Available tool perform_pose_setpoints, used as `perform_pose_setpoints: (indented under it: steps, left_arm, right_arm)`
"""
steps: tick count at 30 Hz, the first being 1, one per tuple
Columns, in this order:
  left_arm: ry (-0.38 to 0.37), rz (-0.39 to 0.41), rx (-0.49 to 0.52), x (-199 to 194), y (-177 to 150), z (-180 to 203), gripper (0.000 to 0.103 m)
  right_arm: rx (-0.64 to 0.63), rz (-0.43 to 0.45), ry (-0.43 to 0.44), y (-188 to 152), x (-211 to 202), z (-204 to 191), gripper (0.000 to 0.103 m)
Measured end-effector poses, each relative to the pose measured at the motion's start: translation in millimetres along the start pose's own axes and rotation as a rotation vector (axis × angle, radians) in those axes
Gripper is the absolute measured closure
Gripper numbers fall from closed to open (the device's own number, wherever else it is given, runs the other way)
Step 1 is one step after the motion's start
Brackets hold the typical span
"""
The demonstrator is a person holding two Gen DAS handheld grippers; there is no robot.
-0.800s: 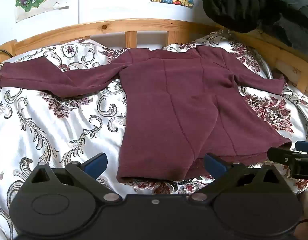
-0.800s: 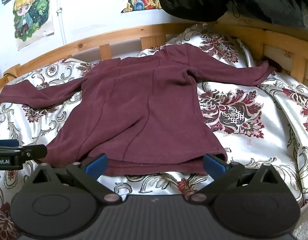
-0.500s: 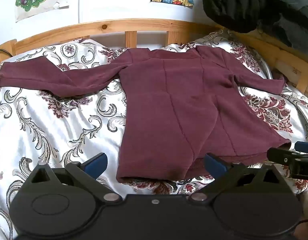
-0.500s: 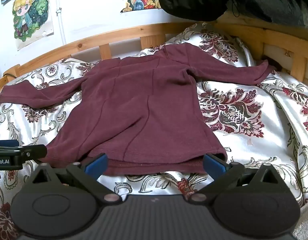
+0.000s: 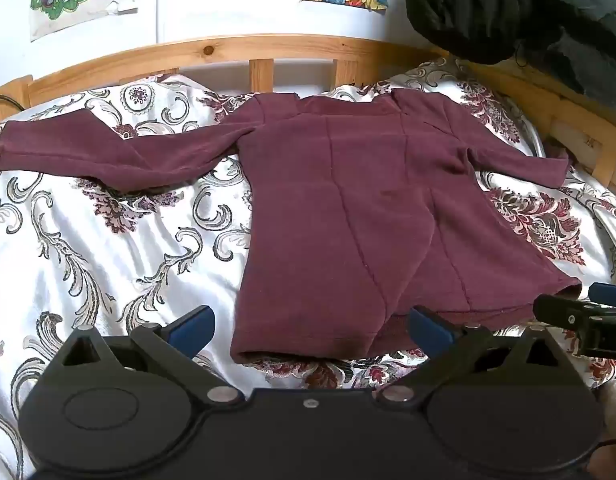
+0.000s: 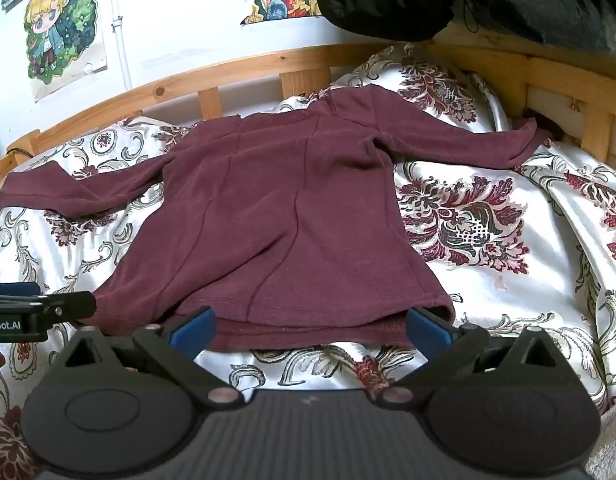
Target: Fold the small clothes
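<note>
A maroon long-sleeved top (image 5: pixel 348 216) (image 6: pixel 275 216) lies flat on the bed, both sleeves spread out sideways and the hem nearest me. My left gripper (image 5: pixel 310 330) is open, its blue-tipped fingers (image 5: pixel 191 326) straddling the hem's left corner from just in front, with nothing pinched. In the right wrist view my right gripper (image 6: pixel 310 330) stands open too, its fingers (image 6: pixel 428 330) on either side of the hem's right part, above the bedcover. Each gripper's tip shows at the edge of the other's view.
A white satin bedcover (image 5: pixel 107 260) with floral swirls covers the bed. A wooden rail (image 5: pixel 227 50) runs along the far and right sides. A black garment (image 5: pixel 508 4) hangs over the rail at the upper right. Posters hang on the white wall.
</note>
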State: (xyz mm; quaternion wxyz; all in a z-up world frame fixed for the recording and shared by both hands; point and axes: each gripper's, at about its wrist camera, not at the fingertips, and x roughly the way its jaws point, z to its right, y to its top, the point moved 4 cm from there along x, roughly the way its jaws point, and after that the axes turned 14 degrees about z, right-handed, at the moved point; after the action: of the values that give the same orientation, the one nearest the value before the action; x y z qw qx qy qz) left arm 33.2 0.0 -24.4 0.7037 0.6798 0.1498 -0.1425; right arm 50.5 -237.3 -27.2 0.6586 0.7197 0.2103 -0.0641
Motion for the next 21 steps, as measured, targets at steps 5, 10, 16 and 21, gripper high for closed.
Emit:
perform_pose_setpoints:
  steps: [5, 10, 16, 21]
  left_arm:
    - [-0.002, -0.001, 0.01, 1, -1, 2, 0.001]
    - [-0.008, -0.018, 0.031, 7, 0, 5, 0.001]
    - [-0.001, -0.085, 0.032, 20, 15, 0, 0.001]
    - [-0.008, -0.083, 0.124, 24, 64, -1, 0.001]
  right_arm:
    - [0.017, -0.014, -0.003, 2, 0, 1, 0.0]
    - [0.059, -0.058, -0.005, 4, 3, 6, 0.0]
    - [0.106, 0.0, -0.007, 26, 4, 27, 0.0]
    - [0.137, 0.092, -0.054, 64, 22, 69, 0.0]
